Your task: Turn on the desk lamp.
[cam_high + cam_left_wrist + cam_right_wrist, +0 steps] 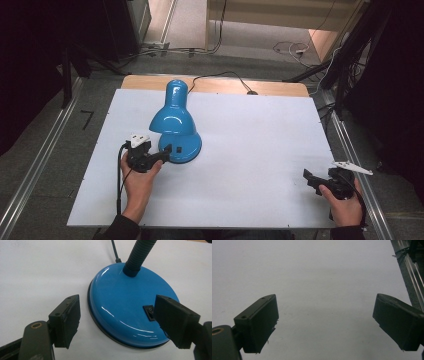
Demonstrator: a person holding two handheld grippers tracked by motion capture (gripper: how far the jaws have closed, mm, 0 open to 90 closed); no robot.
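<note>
At centre-left of the high view, the left gripper [164, 155], jaws spread wide, straddles the near rim of the blue lamp's base [182, 146].

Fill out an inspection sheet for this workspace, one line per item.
Surface: white board on a wooden table, bare apart from the lamp.
Job's things: blue desk lamp, shade bent down over its round base; black rocker switch on the base.
Clutter: nothing seen.
Grippers: left claw open, at the base's edge by the switch; right claw open over bare board near the right edge.
Cables: lamp cord runs off the far edge.
Surroundings: metal rails, loose floor cables.
</note>
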